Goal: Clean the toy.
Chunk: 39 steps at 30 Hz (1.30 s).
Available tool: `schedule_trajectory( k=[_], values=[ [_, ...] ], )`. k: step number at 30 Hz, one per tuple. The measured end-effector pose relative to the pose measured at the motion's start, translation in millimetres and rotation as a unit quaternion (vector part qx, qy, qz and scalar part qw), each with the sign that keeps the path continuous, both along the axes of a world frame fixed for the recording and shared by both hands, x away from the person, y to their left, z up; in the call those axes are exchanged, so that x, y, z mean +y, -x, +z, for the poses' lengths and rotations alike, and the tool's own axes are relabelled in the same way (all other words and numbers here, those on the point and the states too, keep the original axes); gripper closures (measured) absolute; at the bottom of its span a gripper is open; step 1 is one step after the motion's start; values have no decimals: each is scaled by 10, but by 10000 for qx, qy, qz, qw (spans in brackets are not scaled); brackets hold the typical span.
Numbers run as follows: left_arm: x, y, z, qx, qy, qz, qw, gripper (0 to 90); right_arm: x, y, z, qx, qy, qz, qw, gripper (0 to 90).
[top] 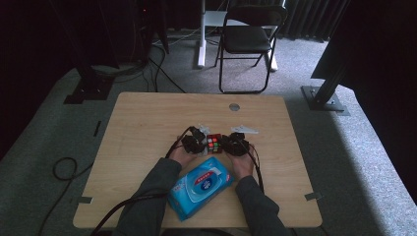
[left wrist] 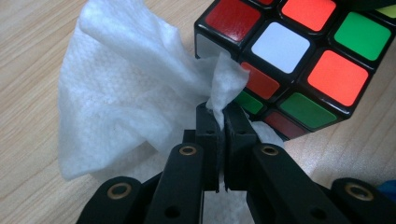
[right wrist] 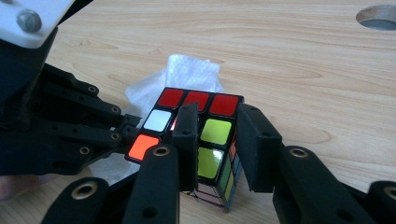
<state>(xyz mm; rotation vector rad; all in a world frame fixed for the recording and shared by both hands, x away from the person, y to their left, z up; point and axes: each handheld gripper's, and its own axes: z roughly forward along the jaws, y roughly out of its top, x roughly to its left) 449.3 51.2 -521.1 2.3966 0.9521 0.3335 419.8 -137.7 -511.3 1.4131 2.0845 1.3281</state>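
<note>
Seen from the high view: sitting mid-table, between both hands, just beyond a glossy blue wipes pack, a puzzle cube. In the left gripper view: left gripper pinching shut on a soft, crinkled white wipe, rubbing beside slick stickered tiles; risking tearing or snagging on a corner. In the right gripper view: right gripper clamping the cube's hard corner, risking twisting or slipping out under sideways pressure.

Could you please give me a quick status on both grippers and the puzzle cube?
Left hand-held gripper shut on white wipe, wipe against cube. Right hand-held gripper shut on puzzle cube. Blue wipe pack near the forearms, not in the way.
</note>
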Motion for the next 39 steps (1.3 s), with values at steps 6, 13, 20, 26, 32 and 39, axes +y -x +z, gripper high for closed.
schedule_trajectory(
  k=[6,13,20,26,32,39],
  values=[
    [10,-2,-2,16,30,13,10000,863,1,3,-1,-1,-5,-12,10000,701],
    [86,1,46,45,232,95,9997,856,0,11,-3,-11,-3,4,10000,701],
    [153,49,153,-39,421,-26,9991,856,1,12,-3,-20,11,6,10000,701],
    [223,84,228,-81,568,-91,9983,851,3,14,-2,-12,7,-12,10000,701],
    [242,150,300,-161,665,-250,9973,851,0,14,-6,-14,-18,-7,10000,701],
    [212,208,390,-248,703,-434,9963,852,0,13,-5,-14,-15,-7,10000,701]
  ],
)
